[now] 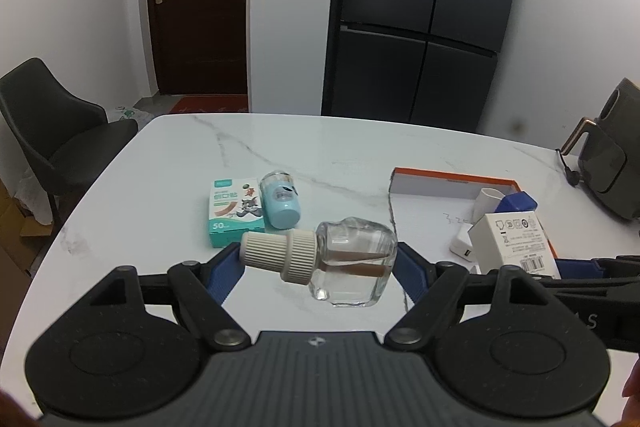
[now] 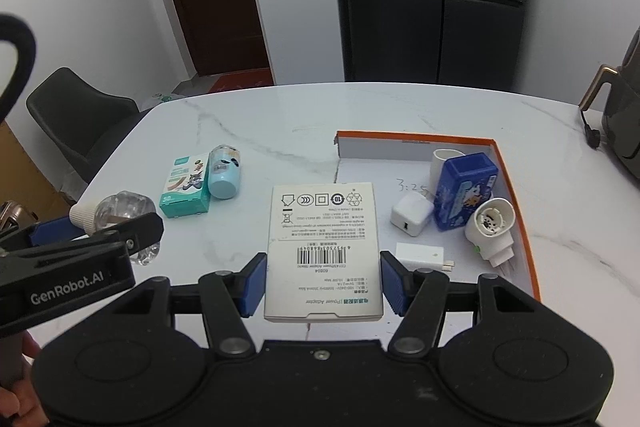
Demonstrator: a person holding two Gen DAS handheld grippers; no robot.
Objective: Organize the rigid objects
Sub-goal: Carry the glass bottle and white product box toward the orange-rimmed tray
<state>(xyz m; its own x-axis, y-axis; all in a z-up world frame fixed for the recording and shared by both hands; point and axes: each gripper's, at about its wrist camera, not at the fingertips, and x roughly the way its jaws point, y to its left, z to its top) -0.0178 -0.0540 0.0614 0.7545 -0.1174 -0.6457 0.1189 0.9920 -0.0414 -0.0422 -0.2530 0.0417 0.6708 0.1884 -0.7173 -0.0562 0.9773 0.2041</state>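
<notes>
The white marble table (image 2: 280, 123) carries everything, and the orange-rimmed tray (image 2: 516, 195) at its right side serves as the landmark. Only the right wrist view looks down into the tray: a blue box (image 2: 464, 195) stands against its far right part with a white cup (image 2: 442, 163) behind it, a round-headed white plug-in device (image 2: 490, 227) lies just right of the box, a small white USB charger (image 2: 412, 215) sits just left of it, and a flat white adapter (image 2: 420, 255) lies nearer the camera. (From the left wrist view most of these are hidden behind the held box.)

The right gripper (image 2: 323, 281) has its blue pads (image 2: 252, 283) pressed on both sides of a white power adapter box (image 2: 323, 247), barcode face up, held above the table at the tray's left edge; the left wrist view shows this box (image 1: 516, 243) from the side, in front of the tray.

The left gripper (image 1: 318, 269) clamps a clear glass bottle (image 1: 352, 263) with a ribbed cream cap (image 1: 280, 253), lying sideways between the pads, cap pointing away from the tray. It sits well left of the tray.

Further left of the tray, a teal bandage box (image 1: 236, 213) lies flat on the table, with a light blue bottle (image 1: 280, 203) on its side touching the box's tray-facing edge.
</notes>
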